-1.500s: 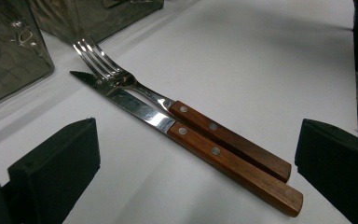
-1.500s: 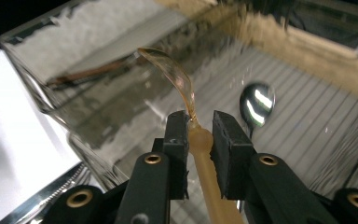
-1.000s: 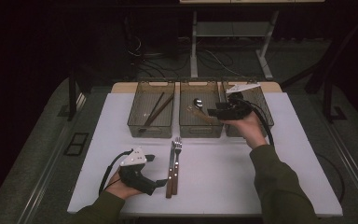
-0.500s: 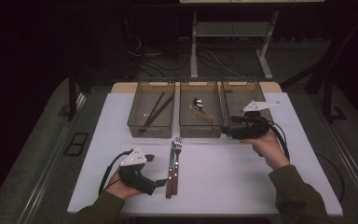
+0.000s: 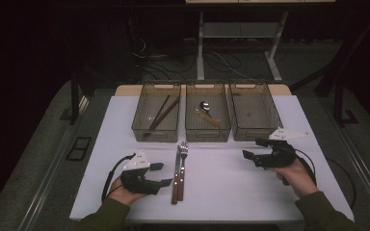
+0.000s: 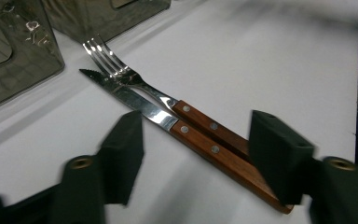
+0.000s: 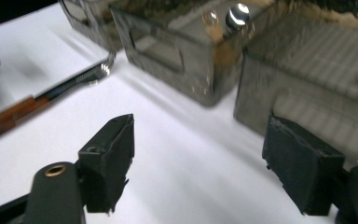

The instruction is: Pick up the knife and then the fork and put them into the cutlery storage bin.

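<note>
One fork, one knife, three bins.

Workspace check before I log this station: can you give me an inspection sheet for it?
Surface: white tabletop, flat, bare in front of the bins.
Job's things: wooden-handled fork and wooden-handled serrated knife lie side by side, touching, between the tools.
Clutter: three clear plastic bins; left holds dark chopsticks, middle a metal spoon, right looks empty.
Grippers: left tool jaws have just been closing, astride the handles, pads not pressing; right tool jaws have just been opening, nothing between.
Cables: black cable loops from the left tool.
Surroundings: dark floor, grey table legs behind.
</note>
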Demonstrator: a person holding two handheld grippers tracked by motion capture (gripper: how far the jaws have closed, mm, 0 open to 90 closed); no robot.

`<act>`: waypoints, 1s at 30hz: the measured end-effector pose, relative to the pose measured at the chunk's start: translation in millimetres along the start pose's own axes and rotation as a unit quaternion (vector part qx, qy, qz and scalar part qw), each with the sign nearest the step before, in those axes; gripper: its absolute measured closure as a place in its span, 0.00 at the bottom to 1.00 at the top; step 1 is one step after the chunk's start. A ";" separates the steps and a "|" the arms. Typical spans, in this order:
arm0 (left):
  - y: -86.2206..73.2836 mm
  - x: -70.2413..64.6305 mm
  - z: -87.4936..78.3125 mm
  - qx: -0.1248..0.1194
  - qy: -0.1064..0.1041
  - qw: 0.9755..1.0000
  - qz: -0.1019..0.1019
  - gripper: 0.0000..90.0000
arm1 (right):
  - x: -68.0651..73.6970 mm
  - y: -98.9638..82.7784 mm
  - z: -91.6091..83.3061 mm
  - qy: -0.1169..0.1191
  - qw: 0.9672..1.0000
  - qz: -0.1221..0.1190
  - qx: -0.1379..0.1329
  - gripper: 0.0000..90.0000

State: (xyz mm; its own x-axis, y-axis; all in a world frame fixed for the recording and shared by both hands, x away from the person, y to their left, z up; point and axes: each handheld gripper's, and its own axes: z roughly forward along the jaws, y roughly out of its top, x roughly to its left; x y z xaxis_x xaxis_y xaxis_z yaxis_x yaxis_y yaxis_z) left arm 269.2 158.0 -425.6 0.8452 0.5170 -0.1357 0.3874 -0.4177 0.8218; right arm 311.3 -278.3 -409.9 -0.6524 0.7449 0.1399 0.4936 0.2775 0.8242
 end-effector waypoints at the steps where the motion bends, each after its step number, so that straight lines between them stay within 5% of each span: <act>1: 0.9 -0.6 1.1 0.003 0.001 1.000 0.002 0.50 | -0.2 -4.8 -2.7 -0.001 1.000 0.000 0.002 0.28; 11: 7.8 -8.0 17.5 0.049 -0.008 0.999 0.023 0.93 | 5.6 -35.0 -23.0 0.001 1.000 -0.003 0.005 0.27; 14: 9.4 -11.3 23.8 0.063 -0.008 0.998 0.031 0.99 | 6.9 -35.3 -22.9 0.002 1.000 -0.004 0.006 0.27; 21: 16.3 -13.5 38.2 0.091 0.012 0.994 0.051 0.99 | 8.3 -36.4 -18.4 0.003 1.000 -0.009 0.014 0.27; 30: 29.5 3.4 54.3 0.086 0.056 0.994 0.033 0.99 | 7.3 -36.4 -18.8 0.001 1.000 -0.006 0.012 0.27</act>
State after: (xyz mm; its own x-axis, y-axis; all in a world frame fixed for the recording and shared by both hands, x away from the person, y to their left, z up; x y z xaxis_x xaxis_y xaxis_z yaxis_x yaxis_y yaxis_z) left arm 303.4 106.8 -431.8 0.8283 0.5602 -0.0136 0.3973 -0.5700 0.7192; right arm 277.7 -294.3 -428.6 -0.6592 0.7406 0.1306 0.4993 0.3011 0.8125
